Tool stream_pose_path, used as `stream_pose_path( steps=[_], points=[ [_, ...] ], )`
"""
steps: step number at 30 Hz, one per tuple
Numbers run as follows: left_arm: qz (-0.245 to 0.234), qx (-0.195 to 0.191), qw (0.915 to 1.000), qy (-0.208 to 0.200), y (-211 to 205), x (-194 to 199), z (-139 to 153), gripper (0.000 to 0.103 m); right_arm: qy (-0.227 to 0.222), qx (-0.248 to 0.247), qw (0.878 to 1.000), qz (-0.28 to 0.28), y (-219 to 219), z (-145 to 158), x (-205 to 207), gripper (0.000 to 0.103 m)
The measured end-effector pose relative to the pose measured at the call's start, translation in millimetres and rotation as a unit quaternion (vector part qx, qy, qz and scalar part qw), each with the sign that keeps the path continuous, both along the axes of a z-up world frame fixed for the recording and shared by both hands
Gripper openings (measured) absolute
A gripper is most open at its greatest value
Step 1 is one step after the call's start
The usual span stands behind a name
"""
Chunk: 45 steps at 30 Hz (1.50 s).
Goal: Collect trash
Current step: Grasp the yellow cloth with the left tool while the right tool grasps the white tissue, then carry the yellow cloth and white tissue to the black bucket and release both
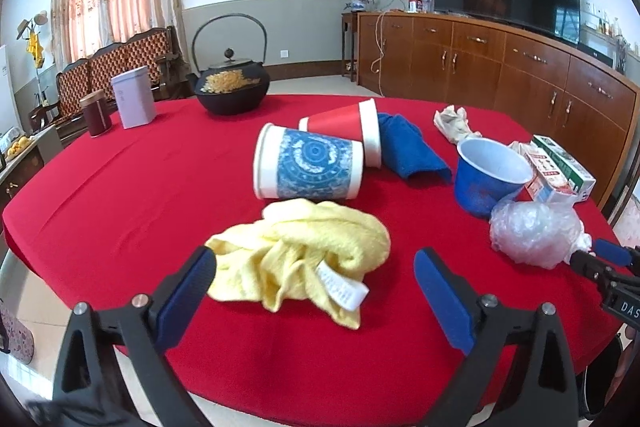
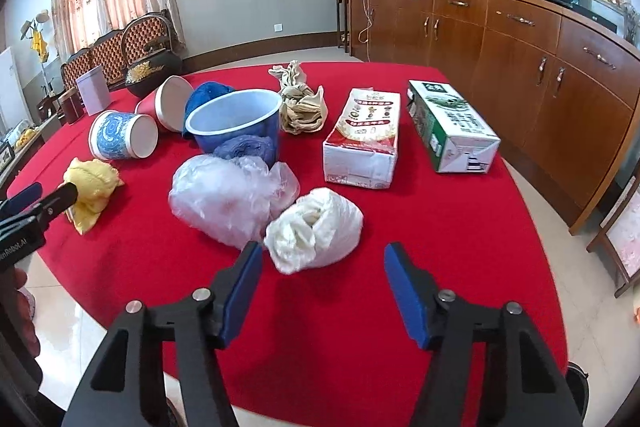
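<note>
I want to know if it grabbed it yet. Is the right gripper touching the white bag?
Apart. In the right wrist view, the right gripper has its jaws open just in front of the white bag, and red tablecloth shows between each blue pad and the bag.

Your right gripper [image 2: 323, 293] has bare red cloth [image 2: 460, 227] to its right, while the white bag [image 2: 316, 227] and clear bag [image 2: 228, 199] crowd ahead-left.

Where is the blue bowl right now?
The blue bowl stands upright mid-table in the right wrist view, behind the clear plastic bag, between the blue cloth and the beige rag.
</note>
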<state>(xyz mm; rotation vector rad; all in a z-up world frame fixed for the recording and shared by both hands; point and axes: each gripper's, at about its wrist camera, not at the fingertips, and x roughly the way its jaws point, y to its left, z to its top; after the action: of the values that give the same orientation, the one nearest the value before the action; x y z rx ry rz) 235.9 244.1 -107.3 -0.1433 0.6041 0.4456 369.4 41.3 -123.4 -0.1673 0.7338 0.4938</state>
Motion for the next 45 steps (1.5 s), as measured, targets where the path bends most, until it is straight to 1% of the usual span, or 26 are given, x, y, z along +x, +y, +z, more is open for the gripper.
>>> stream_pose_path(
  steps=[2,3,5,7,9,10,11,12,14,16,18,24,30,38,45],
  points=[
    [-0.001,0.001,1.0,0.004,0,6,-1,0.098,0.004,0.0,1.0,0.002,3,-2,4,0.055],
    [-0.002,0.0,1.0,0.006,1,8,-2,0.097,0.005,0.001,1.0,0.003,4,-3,6,0.053],
    [-0.003,-0.003,0.9999,0.01,3,13,-4,0.094,0.007,0.002,1.0,0.005,6,-4,7,0.043],
    [-0.005,-0.014,0.9998,0.013,6,16,-7,0.09,0.001,0.001,1.0,0.005,7,-4,8,0.043],
    [-0.005,-0.03,0.9994,0.018,12,19,-11,0.083,-0.001,0.006,1.0,0.004,6,-4,7,0.04],
    [-0.004,-0.04,0.9989,0.025,17,20,-15,0.071,-0.004,0.007,1.0,0.002,4,-4,6,0.038],
    [-0.003,-0.044,0.9986,0.028,19,20,-16,0.066,-0.007,0.008,1.0,-0.001,3,-3,5,0.036],
    [-0.004,-0.05,0.9985,0.025,21,19,-17,0.064,-0.01,0.01,1.0,-0.004,2,-3,3,0.035],
    [-0.008,-0.052,0.9984,0.019,21,16,-14,0.057,-0.011,0.013,1.0,-0.004,-1,-2,1,0.033],
    [-0.011,-0.051,0.9985,0.015,19,14,-12,0.054,-0.015,0.014,1.0,-0.005,-5,0,-2,0.033],
    [-0.014,-0.053,0.9984,0.01,15,11,-10,0.053,-0.019,0.016,1.0,-0.008,-8,2,-5,0.033],
    [-0.035,-0.036,0.9987,-0.01,-4,-1,1,0.053,-0.029,0.024,0.999,-0.019,-26,12,-17,0.033],
    [-0.062,-0.019,0.9977,-0.02,-33,-12,15,0.053,-0.047,0.03,0.998,-0.037,-50,31,-31,0.033],
    [-0.081,-0.017,0.9961,-0.033,-63,-35,36,0.053,-0.072,0.048,0.994,-0.06,-89,55,-60,0.033],
    [-0.114,-0.013,0.9924,-0.044,-104,-44,50,0.053,-0.079,0.057,0.992,-0.085,-133,63,-84,0.033]
  ],
)
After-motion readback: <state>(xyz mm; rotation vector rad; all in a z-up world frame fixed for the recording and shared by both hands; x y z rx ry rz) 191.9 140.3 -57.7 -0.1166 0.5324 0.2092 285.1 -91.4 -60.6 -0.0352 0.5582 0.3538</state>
